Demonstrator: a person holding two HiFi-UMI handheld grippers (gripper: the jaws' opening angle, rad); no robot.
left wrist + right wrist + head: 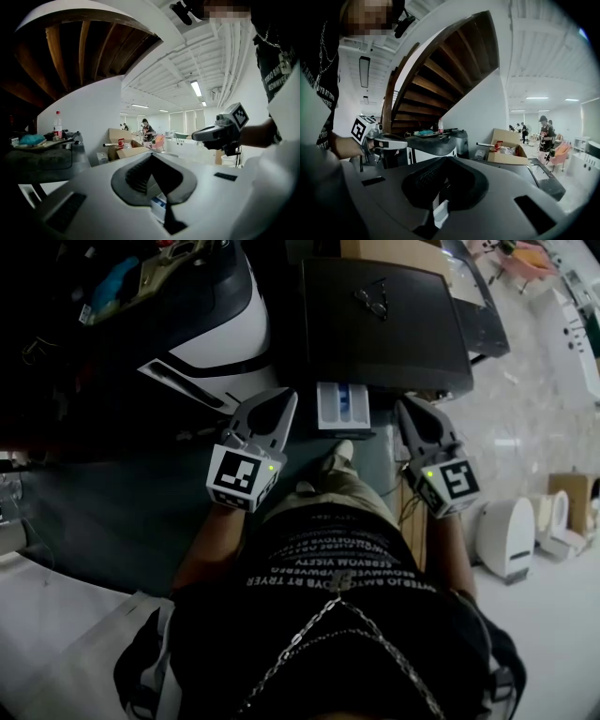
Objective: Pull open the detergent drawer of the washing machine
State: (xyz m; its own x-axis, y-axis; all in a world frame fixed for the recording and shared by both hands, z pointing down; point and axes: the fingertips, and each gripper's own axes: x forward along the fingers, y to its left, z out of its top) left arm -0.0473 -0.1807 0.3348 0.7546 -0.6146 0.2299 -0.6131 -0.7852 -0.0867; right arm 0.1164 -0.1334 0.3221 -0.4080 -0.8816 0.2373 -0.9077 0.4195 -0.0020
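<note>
Detergent drawer — pulled out, between left gripper and right gripper; both jaws together, empty — task apparently done.

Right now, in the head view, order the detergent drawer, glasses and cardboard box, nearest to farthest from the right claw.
1. Detergent drawer, just left of the right claw.
2. Glasses, atop the washer.
3. Cardboard box, far right floor.

Drawer before washer, between left claw, right claw
</note>
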